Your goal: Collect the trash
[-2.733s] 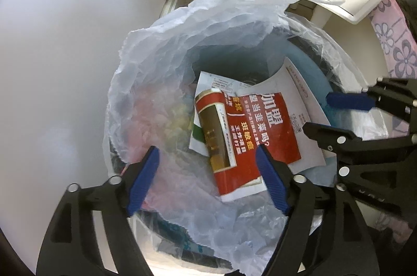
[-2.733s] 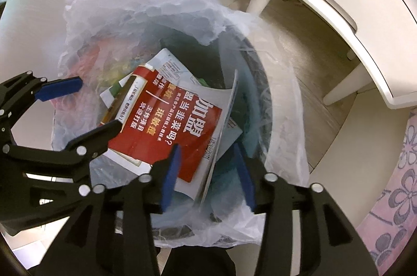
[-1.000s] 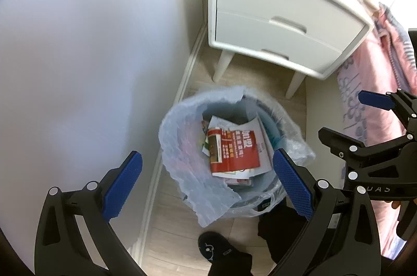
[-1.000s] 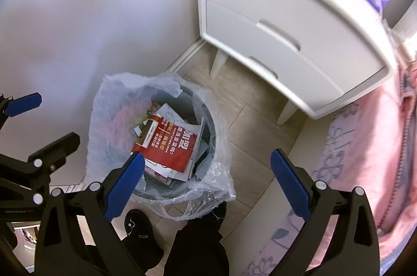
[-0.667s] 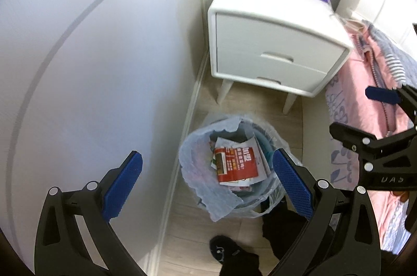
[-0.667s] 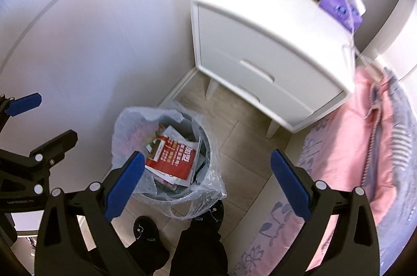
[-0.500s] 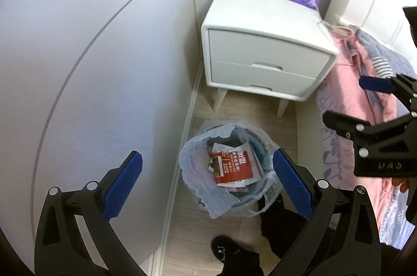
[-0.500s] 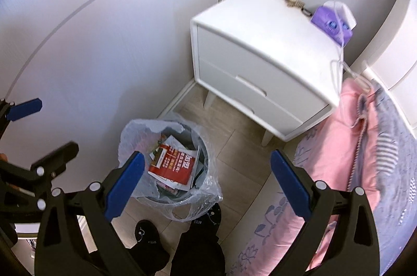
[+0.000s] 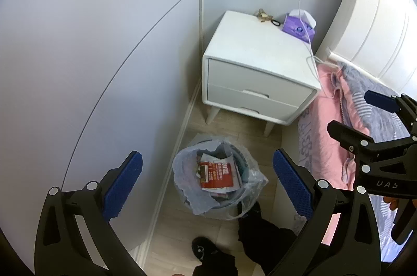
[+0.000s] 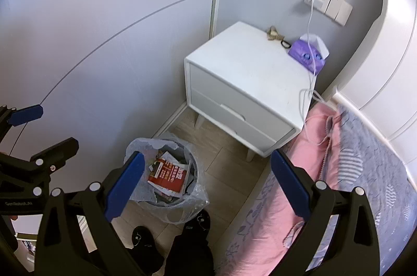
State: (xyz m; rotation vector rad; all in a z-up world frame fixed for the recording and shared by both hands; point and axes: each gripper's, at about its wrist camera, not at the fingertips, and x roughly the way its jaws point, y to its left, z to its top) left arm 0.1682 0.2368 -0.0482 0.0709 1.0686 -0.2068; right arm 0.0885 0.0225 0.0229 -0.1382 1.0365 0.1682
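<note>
Where plastic bunches, bin (image 9: 235,200) heaped with papers (image 9: 217,175)

Soft, even daylight, no glare; both views sharp, with strong fisheye bending and dark vignetted corners.

Your path down to the trash bin (image 9: 216,205) is open from above; wall (image 9: 104,67), nightstand (image 9: 258,83) and bed (image 9: 328,145) hem it in.
</note>
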